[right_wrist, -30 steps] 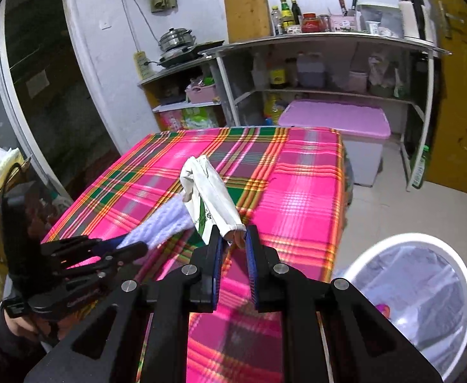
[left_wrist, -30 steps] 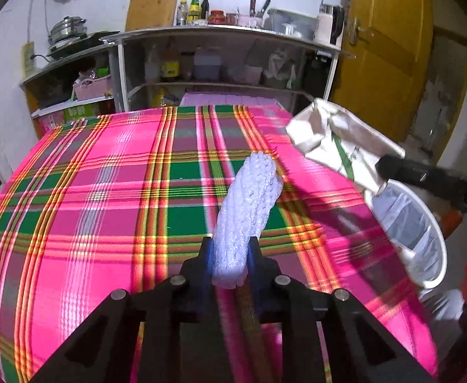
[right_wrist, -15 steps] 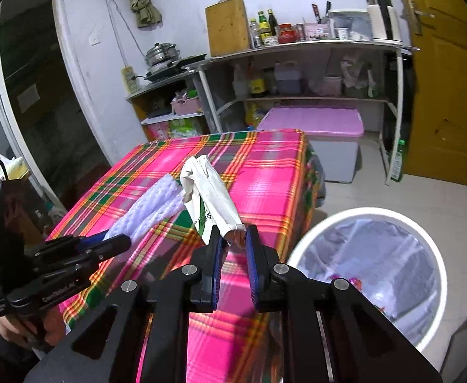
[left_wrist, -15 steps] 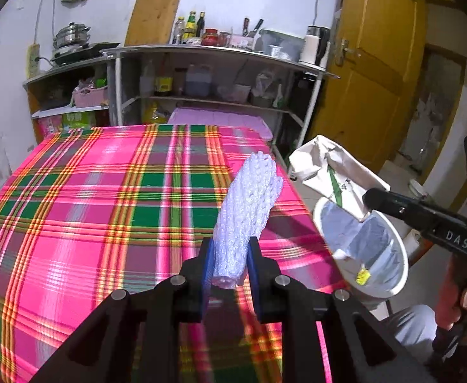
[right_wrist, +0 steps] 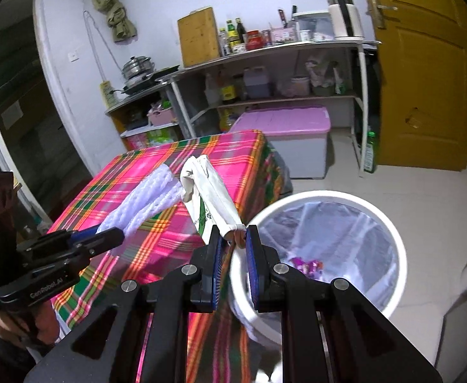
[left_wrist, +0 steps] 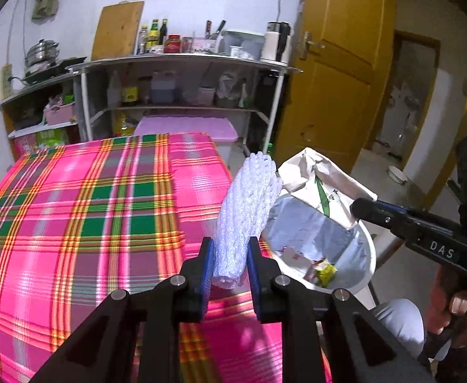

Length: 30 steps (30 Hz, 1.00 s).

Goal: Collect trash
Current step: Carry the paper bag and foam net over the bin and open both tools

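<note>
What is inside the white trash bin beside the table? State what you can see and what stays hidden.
The trash bin holds a translucent liner with small colourful wrappers at the bottom. In the left wrist view a yellow-green wrapper shows. The paper bag covers its far rim.

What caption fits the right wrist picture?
Right hand-held gripper holds a paper bag beside the white bin.

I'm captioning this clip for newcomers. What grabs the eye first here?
The bright pink plaid tablecloth fills the left wrist view. Over its edge, the left claw grips a white foam net sleeve and the right claw a crumpled white paper bag, beside the white lined trash bin on the floor.
</note>
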Available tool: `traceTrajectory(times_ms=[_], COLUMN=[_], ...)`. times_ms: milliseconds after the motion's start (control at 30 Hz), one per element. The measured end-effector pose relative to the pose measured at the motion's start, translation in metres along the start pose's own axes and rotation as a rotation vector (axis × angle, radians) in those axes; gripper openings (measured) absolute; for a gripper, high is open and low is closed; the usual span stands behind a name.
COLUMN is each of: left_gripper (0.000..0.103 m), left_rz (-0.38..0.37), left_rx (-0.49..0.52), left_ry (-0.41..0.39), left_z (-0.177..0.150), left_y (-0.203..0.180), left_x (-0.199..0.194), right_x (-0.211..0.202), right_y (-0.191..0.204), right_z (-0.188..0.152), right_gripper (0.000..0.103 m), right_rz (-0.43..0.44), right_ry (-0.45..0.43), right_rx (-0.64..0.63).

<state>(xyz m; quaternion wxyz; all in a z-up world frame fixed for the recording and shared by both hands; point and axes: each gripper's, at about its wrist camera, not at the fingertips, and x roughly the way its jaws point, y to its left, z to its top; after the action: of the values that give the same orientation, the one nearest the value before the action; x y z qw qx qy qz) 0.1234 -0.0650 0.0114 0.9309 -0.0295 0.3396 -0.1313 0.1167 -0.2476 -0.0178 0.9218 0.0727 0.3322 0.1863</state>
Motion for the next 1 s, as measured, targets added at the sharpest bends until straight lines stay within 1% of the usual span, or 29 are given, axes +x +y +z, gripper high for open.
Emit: traceTrajectory(times_ms=[433,700,1000], left_gripper=[0.021,0.021,0.021], left_rz=[-0.063,-0.083,-0.1], left_rx=[0.066,0.08,0.084], left_ry=[0.043,0.081,0.148], left_z=[0.004,0.005,0.005], left_y=[-0.048,-0.062,-0.075], left_x=[0.027,0.049,0.082], right_x=[-0.013,-0.008,0.008], right_y=[-0.041,-0.061,-0.082], right_z=[-0.01,-0.015,-0.024], right_gripper=[0.015,0.015,0.015], right_rz=[-0.059,-0.083,-0.112], right_ry=[0.001,0.019,0.067], right_rx=[0.069,0.107,0.156])
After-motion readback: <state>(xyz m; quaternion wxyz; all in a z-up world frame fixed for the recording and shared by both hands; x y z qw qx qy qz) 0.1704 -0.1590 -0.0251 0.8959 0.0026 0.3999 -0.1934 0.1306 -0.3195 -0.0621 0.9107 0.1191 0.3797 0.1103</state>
